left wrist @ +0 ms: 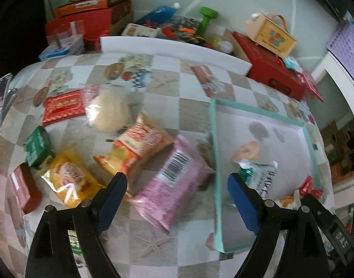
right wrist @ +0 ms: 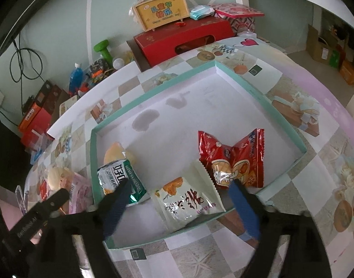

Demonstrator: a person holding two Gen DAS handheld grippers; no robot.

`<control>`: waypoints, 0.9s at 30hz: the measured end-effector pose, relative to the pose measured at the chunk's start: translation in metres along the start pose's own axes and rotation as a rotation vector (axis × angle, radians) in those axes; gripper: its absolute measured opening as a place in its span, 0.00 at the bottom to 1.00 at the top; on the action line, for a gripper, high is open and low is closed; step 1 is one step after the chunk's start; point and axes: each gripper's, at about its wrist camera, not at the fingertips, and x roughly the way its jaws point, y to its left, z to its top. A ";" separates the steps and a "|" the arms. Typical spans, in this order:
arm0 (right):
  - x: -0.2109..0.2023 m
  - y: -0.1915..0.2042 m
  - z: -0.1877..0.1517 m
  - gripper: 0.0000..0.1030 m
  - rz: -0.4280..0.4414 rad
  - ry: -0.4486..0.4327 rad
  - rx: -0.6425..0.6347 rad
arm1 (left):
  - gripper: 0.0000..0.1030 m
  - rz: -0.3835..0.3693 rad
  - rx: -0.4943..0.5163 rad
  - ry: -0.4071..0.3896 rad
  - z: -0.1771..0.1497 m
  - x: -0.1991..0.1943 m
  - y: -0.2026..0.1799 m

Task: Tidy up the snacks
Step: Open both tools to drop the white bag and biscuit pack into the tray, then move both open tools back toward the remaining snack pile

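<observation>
Hovering: right gripper (right wrist: 178, 191) agape above tray (right wrist: 267, 97) near rim.

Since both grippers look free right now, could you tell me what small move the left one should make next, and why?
Probably lower the open left gripper onto the pink packet below it: it lies outside the teal tray, which already holds three snacks.

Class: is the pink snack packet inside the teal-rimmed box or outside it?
Outside: the pink packet lies on the tablecloth beside the box.

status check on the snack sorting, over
Both hand-held grippers open, empty: left, right. Three packets in teal box. Pink packet waits outside. Nothing blocking.
</observation>
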 end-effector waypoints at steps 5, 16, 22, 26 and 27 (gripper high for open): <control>0.001 0.008 -0.002 1.00 -0.005 -0.007 -0.035 | 1.00 0.083 0.005 -0.043 0.002 -0.001 0.010; -0.005 0.033 -0.008 1.00 0.016 -0.071 -0.139 | 1.00 0.112 -0.002 -0.066 0.005 -0.003 0.021; -0.010 0.048 -0.012 1.00 0.040 -0.112 -0.182 | 1.00 0.137 0.008 -0.094 0.007 -0.011 0.026; -0.008 0.058 -0.015 1.00 0.074 -0.088 -0.184 | 1.00 0.138 -0.011 -0.108 0.009 -0.020 0.038; -0.008 0.061 -0.017 1.00 0.081 -0.081 -0.184 | 1.00 0.144 -0.016 -0.111 0.010 -0.023 0.042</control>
